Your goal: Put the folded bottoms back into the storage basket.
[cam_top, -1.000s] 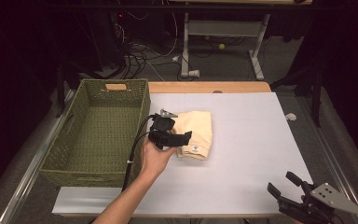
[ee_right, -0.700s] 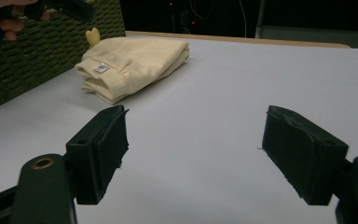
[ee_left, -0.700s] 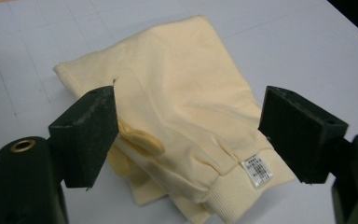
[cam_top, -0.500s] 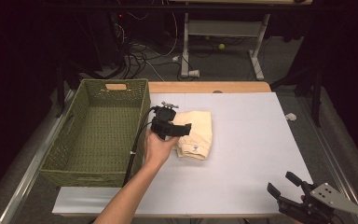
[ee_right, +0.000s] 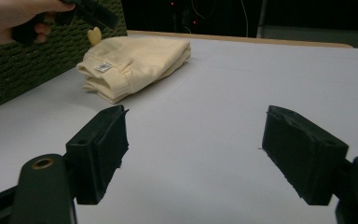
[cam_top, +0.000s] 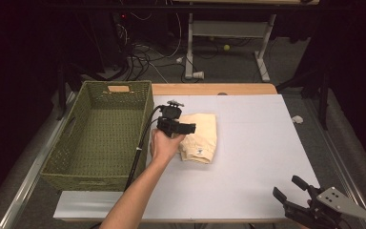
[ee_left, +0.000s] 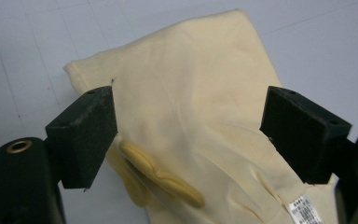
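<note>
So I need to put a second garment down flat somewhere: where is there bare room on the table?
The widest bare stretch of the white table lies between the folded cream garment and the right gripper. The strip behind the garment is bare too. It is crowded near the green basket, where the left gripper hovers open over the garment.

White table top (cam_top: 248, 157) with wooden far edge (cam_top: 214, 89). Grey floor (cam_top: 228, 67) beyond, dimly lit. Tangle of black cables (cam_top: 143, 52) at far left. White metal frame (cam_top: 228, 31) on feet. Small yellow ball (cam_top: 226, 47) beneath frame. Dark surroundings.
</note>
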The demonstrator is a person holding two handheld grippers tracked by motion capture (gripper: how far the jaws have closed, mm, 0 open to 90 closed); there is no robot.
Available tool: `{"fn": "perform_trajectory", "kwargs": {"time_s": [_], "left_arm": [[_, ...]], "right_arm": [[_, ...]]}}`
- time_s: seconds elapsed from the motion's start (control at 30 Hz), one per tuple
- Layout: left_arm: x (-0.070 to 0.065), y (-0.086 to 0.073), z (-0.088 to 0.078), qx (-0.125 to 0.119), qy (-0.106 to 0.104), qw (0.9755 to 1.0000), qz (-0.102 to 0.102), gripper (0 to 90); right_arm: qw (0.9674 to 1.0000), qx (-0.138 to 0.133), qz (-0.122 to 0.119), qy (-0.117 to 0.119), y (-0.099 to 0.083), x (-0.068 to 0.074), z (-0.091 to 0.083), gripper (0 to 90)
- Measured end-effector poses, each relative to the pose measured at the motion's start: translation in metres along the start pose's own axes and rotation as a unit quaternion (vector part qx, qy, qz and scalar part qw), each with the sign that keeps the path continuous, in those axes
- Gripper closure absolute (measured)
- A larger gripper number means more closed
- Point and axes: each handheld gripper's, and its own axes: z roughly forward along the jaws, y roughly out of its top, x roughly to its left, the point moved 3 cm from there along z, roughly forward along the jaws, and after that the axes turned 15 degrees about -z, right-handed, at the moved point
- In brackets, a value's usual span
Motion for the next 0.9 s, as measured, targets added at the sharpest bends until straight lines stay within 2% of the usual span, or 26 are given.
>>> {"fn": "perform_trajectory", "kwargs": {"time_s": [0.27,0.6,0.8,0.9], "left_arm": [[0.013,0.004,0.015,0.010,0.004,0.9995,-0.031,17.0],[0.023,-0.001,0.031,0.027,0.013,0.9989,-0.036,17.0],[0.030,-0.006,0.042,0.043,0.011,0.9980,-0.044,16.6],[0.032,-0.009,0.047,0.051,0.001,0.9972,-0.055,16.6]], "right_arm": [[1.0000,0.000,-0.001,0.000,0.000,0.000,0.000,22.9],[1.0000,0.000,-0.001,0.001,0.000,0.000,0.000,22.9],[1.0000,0.000,-0.001,0.001,0.000,0.000,0.001,22.9],[1.0000,0.001,-0.001,0.001,0.000,0.000,0.001,22.9]]}}
